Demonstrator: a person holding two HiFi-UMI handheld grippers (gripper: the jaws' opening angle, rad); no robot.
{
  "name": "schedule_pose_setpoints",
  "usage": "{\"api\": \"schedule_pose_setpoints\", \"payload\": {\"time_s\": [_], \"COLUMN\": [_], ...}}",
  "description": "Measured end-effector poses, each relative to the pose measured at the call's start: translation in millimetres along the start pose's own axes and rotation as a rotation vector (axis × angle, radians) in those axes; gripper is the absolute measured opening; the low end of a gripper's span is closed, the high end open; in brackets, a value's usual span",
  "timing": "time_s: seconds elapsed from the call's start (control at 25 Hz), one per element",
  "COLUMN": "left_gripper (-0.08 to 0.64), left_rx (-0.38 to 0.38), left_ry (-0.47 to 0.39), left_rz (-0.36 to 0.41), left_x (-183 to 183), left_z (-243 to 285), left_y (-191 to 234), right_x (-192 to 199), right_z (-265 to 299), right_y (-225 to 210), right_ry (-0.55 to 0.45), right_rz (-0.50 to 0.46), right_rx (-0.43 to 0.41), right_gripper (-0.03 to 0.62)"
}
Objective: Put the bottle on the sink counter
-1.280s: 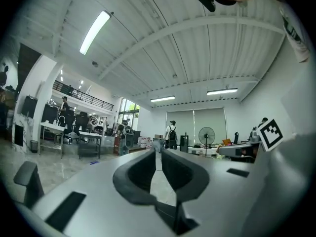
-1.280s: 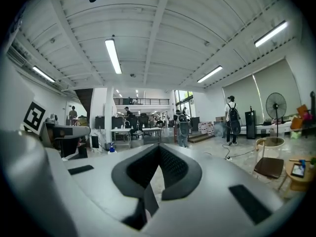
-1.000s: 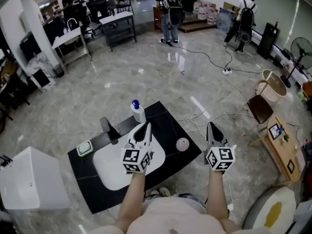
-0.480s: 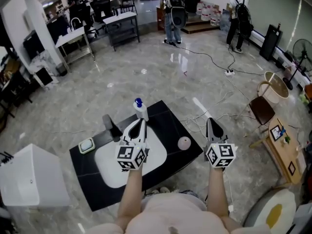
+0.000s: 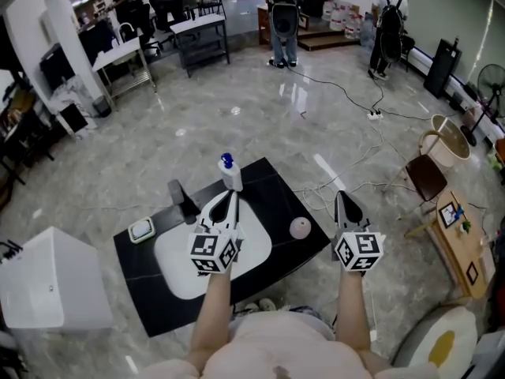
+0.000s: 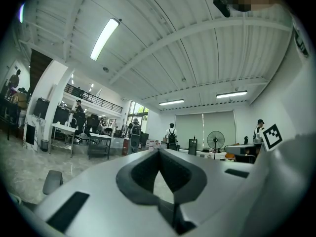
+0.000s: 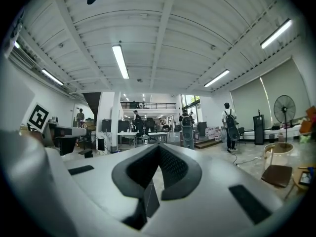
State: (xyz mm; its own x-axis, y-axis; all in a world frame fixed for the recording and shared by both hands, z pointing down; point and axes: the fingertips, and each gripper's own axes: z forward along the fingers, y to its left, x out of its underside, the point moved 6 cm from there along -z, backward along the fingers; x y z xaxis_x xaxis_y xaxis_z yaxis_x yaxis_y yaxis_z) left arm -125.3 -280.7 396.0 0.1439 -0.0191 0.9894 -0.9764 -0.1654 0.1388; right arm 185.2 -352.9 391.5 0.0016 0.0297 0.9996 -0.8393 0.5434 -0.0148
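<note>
A small white bottle (image 5: 230, 174) with a blue cap stands upright on the black sink counter (image 5: 272, 189), at the far rim of the white basin (image 5: 177, 263). My left gripper (image 5: 230, 195) hovers over the basin just short of the bottle, jaws shut with nothing between them. In the left gripper view the left gripper (image 6: 159, 151) points out at the room and the bottle is out of sight. My right gripper (image 5: 341, 199) hangs off the counter's right corner, shut and empty. The right gripper view shows the right gripper (image 7: 159, 145) tips meeting.
A black faucet (image 5: 182, 199) rises left of the basin, with a green soap dish (image 5: 142, 230) beside it. A pale round object (image 5: 300, 228) lies on the counter's right. A white box (image 5: 47, 283) stands left; a chair (image 5: 423, 177), a wooden table (image 5: 458, 239) and floor cables (image 5: 347, 181) lie right.
My left gripper has drifted slightly left over the basin. The bottle stays standing on the counter. The right gripper has hardly moved.
</note>
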Motion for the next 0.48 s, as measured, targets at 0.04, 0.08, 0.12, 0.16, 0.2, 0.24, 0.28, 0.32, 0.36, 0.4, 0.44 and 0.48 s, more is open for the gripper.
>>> {"api": "schedule_pose_setpoints", "payload": {"time_s": [0.04,0.08,0.12,0.16,0.2,0.24,0.28,0.32,0.36,0.4,0.44,0.48], "left_gripper": [0.026,0.026,0.026,0.026,0.026,0.026,0.028,0.026,0.026,0.028,0.026,0.028], "left_rx": [0.000,0.000,0.001,0.002,0.004,0.006,0.007,0.007,0.007,0.007,0.006,0.006], "left_ry": [0.001,0.003,0.005,0.006,0.007,0.009,0.010,0.012,0.014,0.015,0.017,0.018], "left_rz": [0.001,0.000,-0.001,-0.002,-0.002,-0.001,0.000,0.001,0.001,0.000,-0.002,-0.003], "left_x": [0.6,1.1,1.6,1.9,2.2,2.5,2.7,2.9,3.1,3.4,3.6,3.9], "left_z": [-0.3,-0.7,-1.0,-1.0,-0.6,-0.1,0.4,0.8,0.9,1.0,1.0,1.1], "left_y": [-0.1,-0.4,-0.9,-1.4,-1.8,-1.9,-1.4,-0.7,0.2,1.0,1.8,2.5], "right_x": [0.6,1.1,1.4,1.7,2.1,2.5,3.0,3.7,4.4,5.0,5.6,6.2], "right_z": [-0.5,-1.1,-1.7,-2.2,-2.4,-2.2,-1.7,-1.1,-0.5,-0.1,0.3,0.7], "right_y": [0.0,-0.1,-0.2,-0.5,-0.7,-0.9,-0.7,-0.4,0.0,0.4,0.7,0.9], "right_ry": [0.002,0.004,0.005,0.006,0.007,0.008,0.009,0.010,0.011,0.013,0.014,0.015], "right_rz": [-0.002,-0.002,-0.003,-0.002,-0.002,-0.001,-0.001,-0.001,0.000,0.001,0.002,0.003], "right_rx": [0.001,0.002,0.003,0.004,0.005,0.006,0.007,0.007,0.007,0.007,0.008,0.008], "right_gripper": [0.014,0.014,0.014,0.014,0.014,0.014,0.014,0.014,0.014,0.014,0.014,0.014]}}
